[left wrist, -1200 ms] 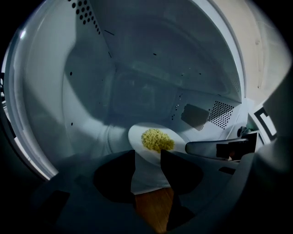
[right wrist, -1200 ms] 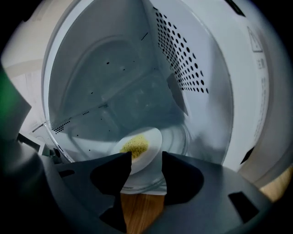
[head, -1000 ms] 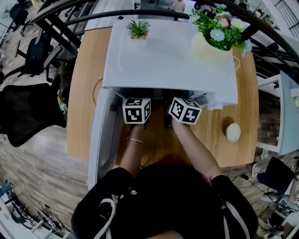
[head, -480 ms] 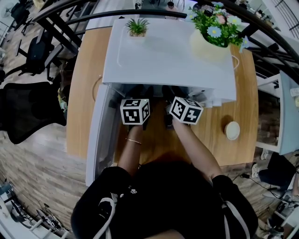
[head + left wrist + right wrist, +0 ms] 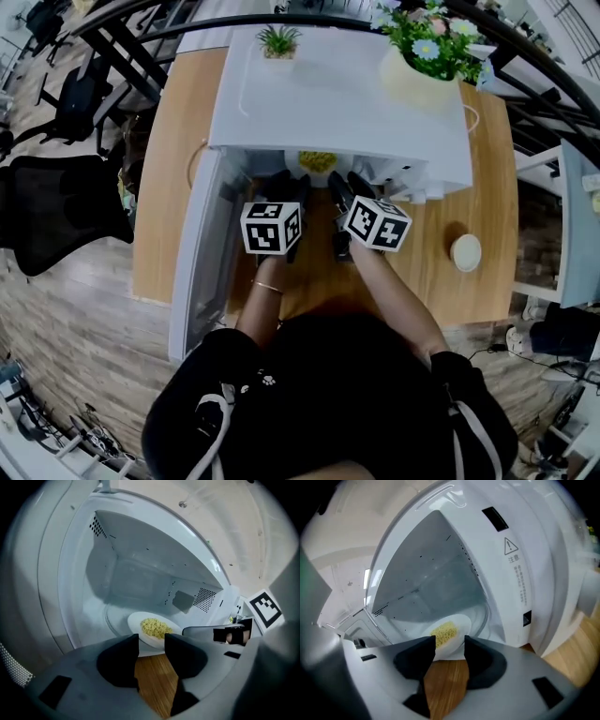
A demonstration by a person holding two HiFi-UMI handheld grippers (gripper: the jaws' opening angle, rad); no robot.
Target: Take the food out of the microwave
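Inside the open microwave (image 5: 337,94), the plate of noodles (image 5: 152,628) sits near the front sill, not yet gripped. The left hand-held gripper (image 5: 151,640) and right hand-held gripper (image 5: 449,643) hover just before it, jaws spread, empty. With the door (image 5: 202,253) open, grasping and lifting out remain.
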